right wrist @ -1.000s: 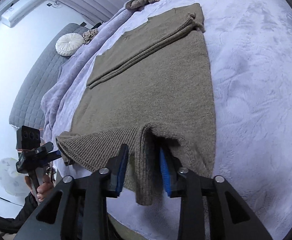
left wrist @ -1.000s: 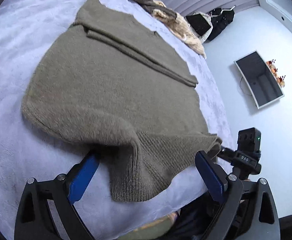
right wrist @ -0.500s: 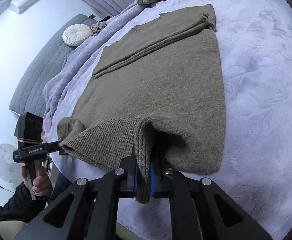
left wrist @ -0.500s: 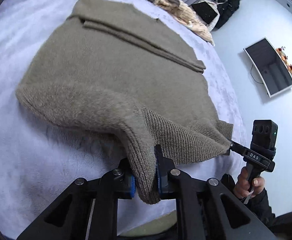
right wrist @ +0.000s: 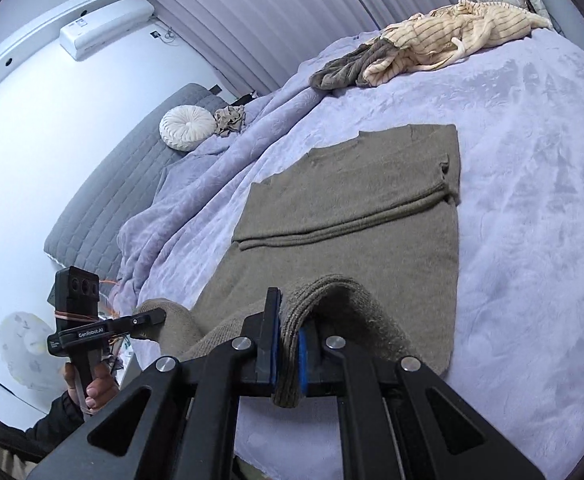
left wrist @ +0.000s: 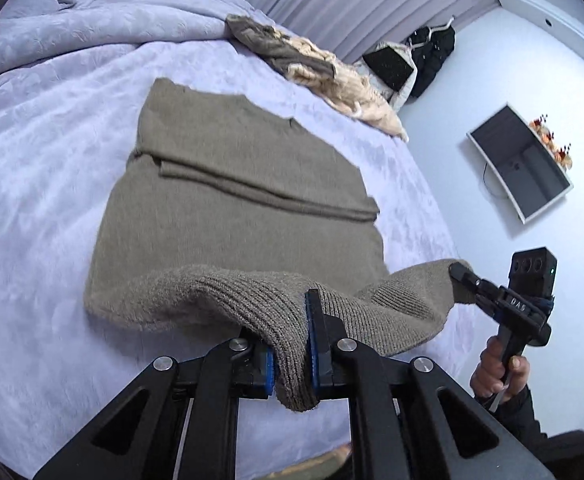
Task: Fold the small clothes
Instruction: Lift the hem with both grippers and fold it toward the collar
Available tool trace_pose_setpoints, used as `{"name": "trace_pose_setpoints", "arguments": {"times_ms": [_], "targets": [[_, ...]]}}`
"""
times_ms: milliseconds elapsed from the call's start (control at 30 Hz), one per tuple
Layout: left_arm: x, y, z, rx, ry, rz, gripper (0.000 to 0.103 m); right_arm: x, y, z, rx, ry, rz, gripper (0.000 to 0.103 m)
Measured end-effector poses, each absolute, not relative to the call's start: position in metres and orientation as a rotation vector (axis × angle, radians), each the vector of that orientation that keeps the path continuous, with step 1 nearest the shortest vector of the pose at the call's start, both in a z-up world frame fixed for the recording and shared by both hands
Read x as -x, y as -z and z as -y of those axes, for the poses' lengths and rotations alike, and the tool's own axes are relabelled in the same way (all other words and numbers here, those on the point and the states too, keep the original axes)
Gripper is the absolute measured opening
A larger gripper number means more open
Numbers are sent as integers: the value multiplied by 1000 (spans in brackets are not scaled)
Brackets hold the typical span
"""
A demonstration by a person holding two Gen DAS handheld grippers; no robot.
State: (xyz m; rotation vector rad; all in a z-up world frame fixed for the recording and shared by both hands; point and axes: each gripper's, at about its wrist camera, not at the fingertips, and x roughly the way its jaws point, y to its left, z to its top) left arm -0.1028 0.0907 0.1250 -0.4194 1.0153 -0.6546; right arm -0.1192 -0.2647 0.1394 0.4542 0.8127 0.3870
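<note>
The left gripper (left wrist: 292, 344) is clamped on the ribbed hem of an olive-brown knit sweater (left wrist: 232, 200), its jaws having just closed on the fabric. The right gripper (right wrist: 288, 344) pinches the same hem further along, jaws together on the knit. Both hold the hem raised above the near edge of a bed with a lavender blanket (left wrist: 44, 152); the sweater's upper part lies flat mid-bed, 1 sleeve folded across it. Crumpled striped clothes (right wrist: 451, 36) sit at the far edge.
</note>
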Motion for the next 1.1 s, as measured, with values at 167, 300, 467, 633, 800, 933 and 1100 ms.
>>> {"name": "trace_pose_setpoints", "arguments": {"times_ms": [167,300,467,633,800,933,1100], "targets": [[81,-139,-93,443,615,-966,13,94,-145,271,-478,-329,-828,8],[66,-143,-89,419,593,-966,13,83,-149,271,-463,-317,-836,8],[48,-149,-82,401,563,-961,13,68,-161,271,-447,-299,-831,8],[32,-154,-77,402,540,-957,13,49,-168,275,-445,-273,-836,8],[14,-158,-70,398,524,-964,13,32,-172,277,-447,-256,-835,8],[2,-162,-64,376,517,-967,13,19,-171,282,-463,-239,-842,8],[-15,-161,-60,370,511,-977,13,-1,-169,283,-445,-214,-859,8]]}}
